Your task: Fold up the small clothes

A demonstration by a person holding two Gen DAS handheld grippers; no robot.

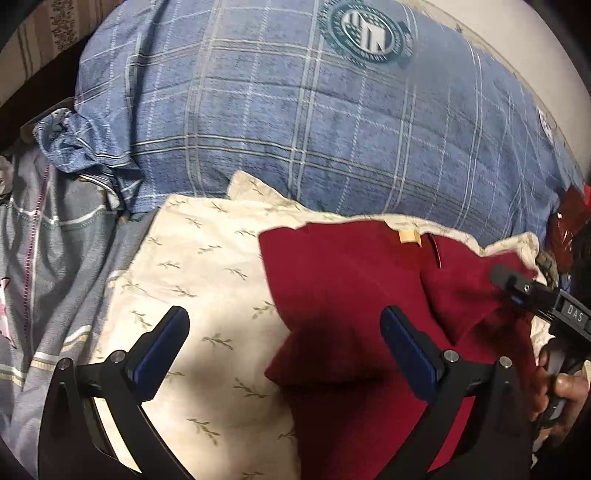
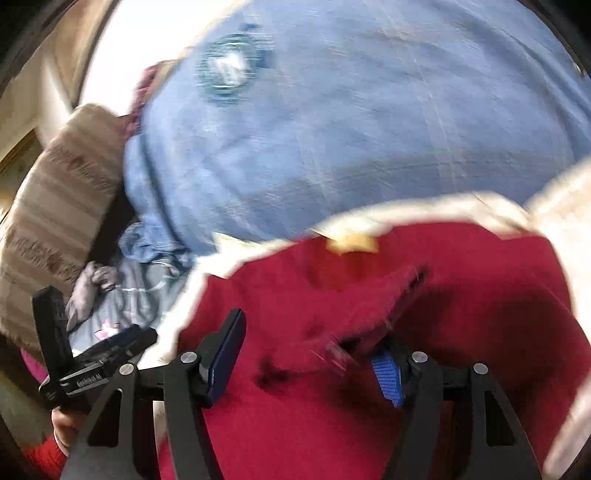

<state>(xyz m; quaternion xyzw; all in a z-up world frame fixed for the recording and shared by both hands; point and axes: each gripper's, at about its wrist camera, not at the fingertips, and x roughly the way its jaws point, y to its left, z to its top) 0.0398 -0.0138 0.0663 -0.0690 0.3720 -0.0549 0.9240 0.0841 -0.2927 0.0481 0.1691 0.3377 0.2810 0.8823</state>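
A dark red garment (image 1: 354, 295) lies on a cream cloth with a small leaf print (image 1: 192, 280), spread over a bed. Behind both rises a big blue checked pillow (image 1: 295, 122) with a round teal badge (image 1: 365, 31), walling off the far side. To the left of the cream cloth lies grey bedding with pale stripes (image 1: 55, 240), and a crumpled blue checked cloth (image 1: 88, 155) sits at the pillow's left corner. In the right wrist view a brown striped cushion (image 2: 48, 206) closes the far left side. The left hand-held gripper (image 1: 284, 350) hovers with its jaws spread wide and nothing between the pads; one pad is above the cream cloth, the other above the red garment's left part. The right hand-held gripper (image 2: 314, 354) is released too, jaws apart over the red garment, and a raised fold of red fabric (image 2: 373, 306) stands between them, partly covering the right pad; that view is blurred, so contact with the fold cannot be told. A small tan label (image 1: 410, 236) shows at the garment's far edge, near the ragged cream border. In the left wrist view the right hand-held gripper enters from the right edge, with a hand (image 1: 554, 391) on its handle. The bare cream cloth left of the garment is the open room; the pillow stands close behind the garment's far edge.
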